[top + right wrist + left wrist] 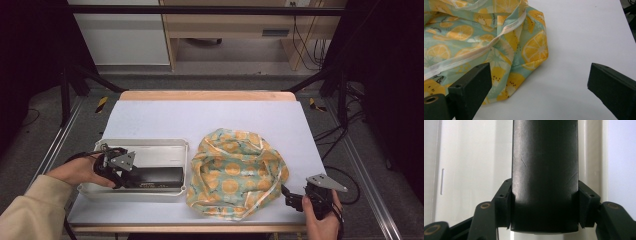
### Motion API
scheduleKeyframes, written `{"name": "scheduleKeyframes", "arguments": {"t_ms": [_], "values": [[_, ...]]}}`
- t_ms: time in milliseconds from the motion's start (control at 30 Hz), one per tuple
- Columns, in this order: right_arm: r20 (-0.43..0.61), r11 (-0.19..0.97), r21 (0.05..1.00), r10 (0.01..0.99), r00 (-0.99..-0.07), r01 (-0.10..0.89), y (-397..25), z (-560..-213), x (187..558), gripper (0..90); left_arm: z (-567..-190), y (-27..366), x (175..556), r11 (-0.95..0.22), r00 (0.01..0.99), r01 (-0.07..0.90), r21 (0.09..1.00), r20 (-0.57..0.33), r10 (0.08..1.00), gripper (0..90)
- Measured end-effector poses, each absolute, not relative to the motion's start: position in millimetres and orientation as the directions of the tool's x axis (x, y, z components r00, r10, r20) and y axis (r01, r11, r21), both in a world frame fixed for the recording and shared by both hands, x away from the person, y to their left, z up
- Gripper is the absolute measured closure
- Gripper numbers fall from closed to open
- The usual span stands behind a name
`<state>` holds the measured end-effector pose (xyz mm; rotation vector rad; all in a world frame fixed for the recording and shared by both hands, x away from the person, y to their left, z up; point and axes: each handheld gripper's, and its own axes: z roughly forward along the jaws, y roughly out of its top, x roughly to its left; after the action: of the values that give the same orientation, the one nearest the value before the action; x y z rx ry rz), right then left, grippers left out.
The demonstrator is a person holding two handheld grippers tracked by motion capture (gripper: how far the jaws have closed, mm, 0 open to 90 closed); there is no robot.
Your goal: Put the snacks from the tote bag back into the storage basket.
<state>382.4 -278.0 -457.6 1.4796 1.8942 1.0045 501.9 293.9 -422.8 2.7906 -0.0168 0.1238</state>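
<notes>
Left hand (80, 170) low over the white tray (150, 145), sleeve in from the bottom corner; left gripper (544, 205) clamped on the near end of a black box (157, 176) lying in the tray. Right hand (320, 220) at the table's (165, 117) near edge; right gripper (540, 82) spread wide, empty, just beside the citrus-print bag (235, 170). Pale marks on the box's front, too small to read. Box's far end cut off in the left gripper view.

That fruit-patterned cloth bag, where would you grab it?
Probably the white-trimmed rim of the cloth bag, from its right side: the rim stands up in a fold, and the open right tool already sits beside it there.
</notes>
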Motion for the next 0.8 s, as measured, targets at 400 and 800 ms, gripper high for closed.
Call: {"name": "scheduleKeyframes", "arguments": {"t_ms": [400,800], "values": [[0.038,0.124,0.810,0.964,-0.263,0.573,-277.6,-457.8,382.5,5.8,-422.4,293.4,500.7,-0.935,0.997,-0.007,0.355,0.080,0.023,36.2],[0.041,0.125,0.809,0.963,-0.267,0.574,-277.3,-457.8,382.7,5.7,-420.1,291.2,499.0,-0.933,0.995,0.014,0.360,0.087,0.048,25.3]]}}
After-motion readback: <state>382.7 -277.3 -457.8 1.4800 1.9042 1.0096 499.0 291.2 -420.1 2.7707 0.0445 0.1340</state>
